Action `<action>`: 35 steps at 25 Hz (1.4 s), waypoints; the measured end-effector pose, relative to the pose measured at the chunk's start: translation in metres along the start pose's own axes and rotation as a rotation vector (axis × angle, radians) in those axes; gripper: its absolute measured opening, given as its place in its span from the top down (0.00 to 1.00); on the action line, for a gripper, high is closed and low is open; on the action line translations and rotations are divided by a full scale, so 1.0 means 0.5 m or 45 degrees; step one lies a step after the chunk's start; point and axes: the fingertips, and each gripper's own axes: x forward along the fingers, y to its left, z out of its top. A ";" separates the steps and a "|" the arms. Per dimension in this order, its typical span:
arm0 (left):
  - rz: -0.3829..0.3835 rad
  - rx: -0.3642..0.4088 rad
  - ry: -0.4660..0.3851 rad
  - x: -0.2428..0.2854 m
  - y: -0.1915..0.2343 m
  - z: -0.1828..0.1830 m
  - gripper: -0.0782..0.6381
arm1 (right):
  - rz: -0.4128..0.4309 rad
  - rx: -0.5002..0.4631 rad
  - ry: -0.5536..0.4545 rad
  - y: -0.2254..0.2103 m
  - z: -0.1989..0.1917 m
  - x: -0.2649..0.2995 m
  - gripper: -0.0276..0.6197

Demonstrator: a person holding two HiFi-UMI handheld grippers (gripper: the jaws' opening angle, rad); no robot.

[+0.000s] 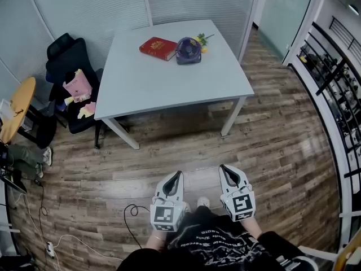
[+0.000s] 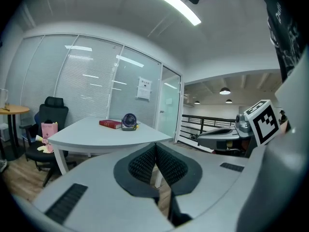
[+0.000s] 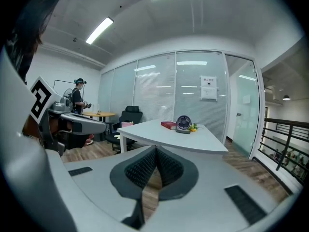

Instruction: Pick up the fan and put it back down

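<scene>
Left hand-held gripper (image 1: 179, 175): jaws pressed together, nothing between them. Right hand-held gripper (image 1: 223, 168): also closed and empty. Both are held over the wood floor (image 1: 169, 145), well apart from the table (image 1: 158, 81). Fan (image 1: 188, 50) stands upright near the table's far edge, just beside a red book (image 1: 158, 48).
</scene>
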 end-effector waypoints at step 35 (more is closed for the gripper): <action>-0.408 -0.040 0.074 -0.040 -0.002 -0.025 0.38 | -0.013 0.034 0.047 0.095 -0.004 0.021 0.50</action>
